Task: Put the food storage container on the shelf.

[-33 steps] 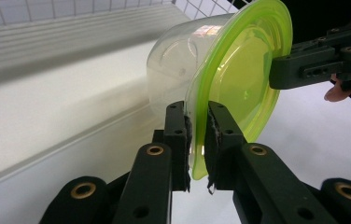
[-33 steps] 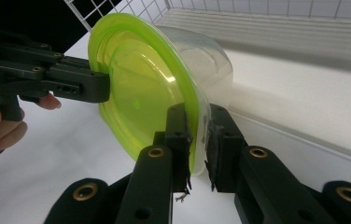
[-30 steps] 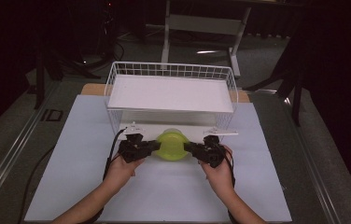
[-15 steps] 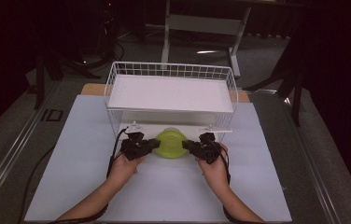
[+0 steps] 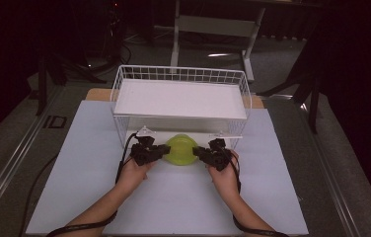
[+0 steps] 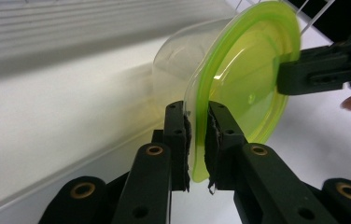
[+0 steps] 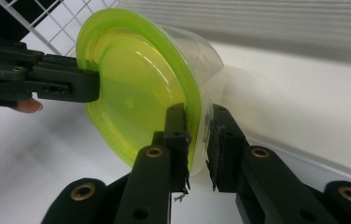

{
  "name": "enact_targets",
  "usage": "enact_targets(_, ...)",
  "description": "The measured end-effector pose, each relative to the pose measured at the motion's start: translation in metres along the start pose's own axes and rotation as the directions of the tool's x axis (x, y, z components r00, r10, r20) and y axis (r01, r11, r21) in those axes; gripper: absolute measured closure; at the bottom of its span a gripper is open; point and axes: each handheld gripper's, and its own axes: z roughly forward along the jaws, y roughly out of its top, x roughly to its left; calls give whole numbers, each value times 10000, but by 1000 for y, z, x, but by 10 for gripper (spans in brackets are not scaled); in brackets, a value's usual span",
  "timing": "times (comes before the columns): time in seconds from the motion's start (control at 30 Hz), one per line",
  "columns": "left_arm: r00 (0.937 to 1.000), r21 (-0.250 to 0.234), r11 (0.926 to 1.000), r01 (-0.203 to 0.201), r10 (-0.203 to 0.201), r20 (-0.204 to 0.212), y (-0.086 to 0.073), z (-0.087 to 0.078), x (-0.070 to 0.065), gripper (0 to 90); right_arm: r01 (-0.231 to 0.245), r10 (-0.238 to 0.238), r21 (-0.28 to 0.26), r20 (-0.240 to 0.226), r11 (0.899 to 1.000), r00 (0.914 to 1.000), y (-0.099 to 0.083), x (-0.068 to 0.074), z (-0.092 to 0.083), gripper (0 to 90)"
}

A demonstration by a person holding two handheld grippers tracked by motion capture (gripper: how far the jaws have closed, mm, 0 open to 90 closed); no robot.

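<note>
Both forearms reach in from the bottom of the high view and angle slightly inward, so the two hands sit level with each other on the white worktop (image 5: 75, 148), just in front of the white wire basket (image 5: 124, 94). Between them is a clear plastic container (image 6: 183, 51) with a yellow-green lid (image 5: 182, 149), held off the worktop, its lid turned toward the person. The left gripper (image 5: 160, 151) meets the lid at its 9 o'clock edge, and the right gripper (image 5: 199, 151) at its 3 o'clock edge. In the left gripper view the jaws stand narrow, pinching the lid's rim between them; the right gripper view shows the same narrow pinch on the opposite rim. The container's clear body points toward the basket's near wall. Each gripper's cable trails back along its wrist.
</note>
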Motion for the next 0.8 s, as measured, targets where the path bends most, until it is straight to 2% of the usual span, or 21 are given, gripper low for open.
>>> enact_targets(0.07, 9999, -48, 9999, -136, 136, -43, 1, 1, 0, 799, 20, -20, -6, 46, 10000, 10000, 2, -2, 1, 784)
enact_targets(0.23, 10000, -216, 9998, -48, 47, -39, 4, 2, 2, 790, 96, -94, -189, 143, 9998, 9999, 4, -2, 2, 770)
enact_targets(0.37, 9998, -361, 9992, -181, 176, -134, 6, 4, 4, 777, 64, -58, -285, 189, 9996, 9998, 7, -2, 4, 759)
enact_targets(0.57, 9964, -536, 9959, -726, 701, -467, 12, 5, 7, 734, -58, 67, -473, 194, 9989, 9998, 13, -4, 7, 742)
enact_targets(0.73, 9979, -751, 9960, -478, 443, -476, 16, 8, 12, 711, -245, 263, -644, 263, 9976, 9993, 20, -8, 11, 735)
enact_targets(0.8, 9991, -873, 9961, -104, 68, -411, 17, 10, 13, 707, -336, 353, -680, 242, 9971, 9991, 22, -10, 13, 729)
